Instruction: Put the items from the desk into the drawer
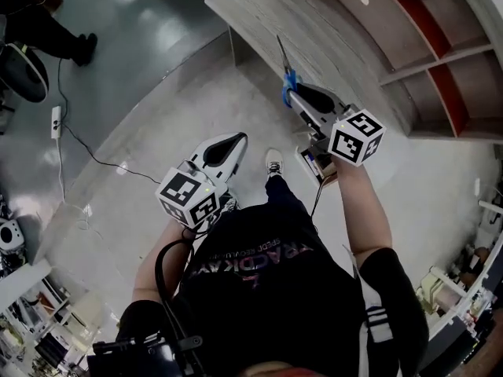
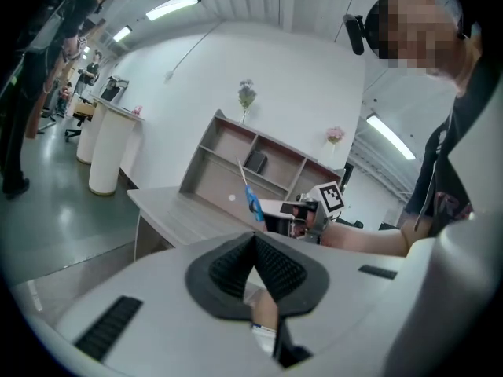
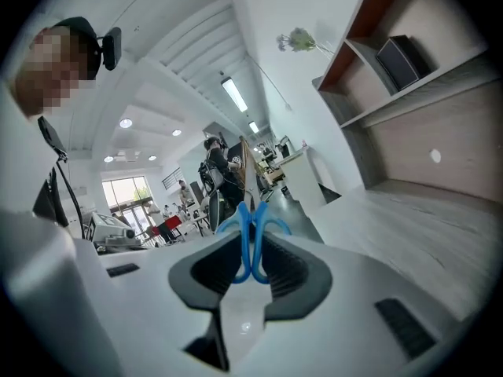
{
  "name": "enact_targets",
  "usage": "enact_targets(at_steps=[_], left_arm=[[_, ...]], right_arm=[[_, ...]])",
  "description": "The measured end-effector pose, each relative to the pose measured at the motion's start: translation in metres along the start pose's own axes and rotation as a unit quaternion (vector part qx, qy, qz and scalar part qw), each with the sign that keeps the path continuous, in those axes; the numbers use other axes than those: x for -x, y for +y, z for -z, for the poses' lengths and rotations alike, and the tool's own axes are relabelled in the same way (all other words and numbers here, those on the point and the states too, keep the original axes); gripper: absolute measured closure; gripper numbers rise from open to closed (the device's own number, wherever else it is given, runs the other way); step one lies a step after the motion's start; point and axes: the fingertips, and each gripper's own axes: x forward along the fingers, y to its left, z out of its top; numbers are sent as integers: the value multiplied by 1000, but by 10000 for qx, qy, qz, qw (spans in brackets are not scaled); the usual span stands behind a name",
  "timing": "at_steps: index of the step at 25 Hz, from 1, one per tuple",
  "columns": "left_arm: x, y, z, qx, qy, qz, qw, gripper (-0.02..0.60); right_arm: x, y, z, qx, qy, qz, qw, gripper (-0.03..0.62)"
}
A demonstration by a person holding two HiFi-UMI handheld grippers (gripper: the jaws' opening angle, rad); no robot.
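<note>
Nearest the head camera is the person's black shirt (image 1: 267, 289). Its print, seen upside down, seems to read "TRACKDAY"; the smaller line beside it is too small to read. A white shoe (image 1: 273, 162) shows on the floor below.

The left gripper (image 1: 232, 141) is held low in front of the body. In its own view the left gripper (image 2: 253, 246) has its ribbed pads pressed together with nothing between them. Its cube (image 1: 189, 199) carries black-and-white square markers and no letters.

The right gripper (image 1: 295, 93) is held further forward, with its own marker cube (image 1: 356, 137) above the wrist. In its own view the right gripper (image 3: 250, 246) has its jaws pinching the blue handles of the scissors (image 3: 245, 210).

The scissors (image 1: 285, 73) are up in the air, their closed blades pointing away from the person over the edge of the desk (image 1: 314, 30). The left gripper view shows the scissors (image 2: 251, 199) tilted up in front of the desk (image 2: 181, 210).

Behind the grey wood-grain desk top stands a shelf unit (image 1: 440, 53) with a red inner edge. A black box (image 3: 401, 61) sits in one compartment, and flowers (image 2: 247, 94) stand on top.

Far off on the floor lies a power strip (image 1: 56, 122) with its cable.
</note>
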Motion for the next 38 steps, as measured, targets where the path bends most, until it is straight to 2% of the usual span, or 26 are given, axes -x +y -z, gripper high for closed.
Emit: enact_targets(at_steps=[7,11,17,21,29,33,38], left_arm=[[41,-7,-17,-274,-280,202,9990,571],[61,-18,-19,-479,-382,482,9970,571],[57,-19,-18,-534,-222,877,9945,571],[65,-42,-1,-543,-1,1289,9902,571],[48,-101,33,-505,459,1943,9786,571],[30,-123,45,-508,607,2045,9757,571],[9,-151,63,-398,763,2026,9755,571]], right_arm=[[15,87,0,163,-337,-133,9992,496],[26,131,8,342,-519,-36,9981,497],[37,144,23,205,-712,385,9965,496],[64,163,47,15,-782,851,9933,496],[137,156,90,-557,-887,1707,9797,496],[169,138,106,-767,-851,1991,9733,496],[200,111,139,-1124,-572,2181,9677,496]])
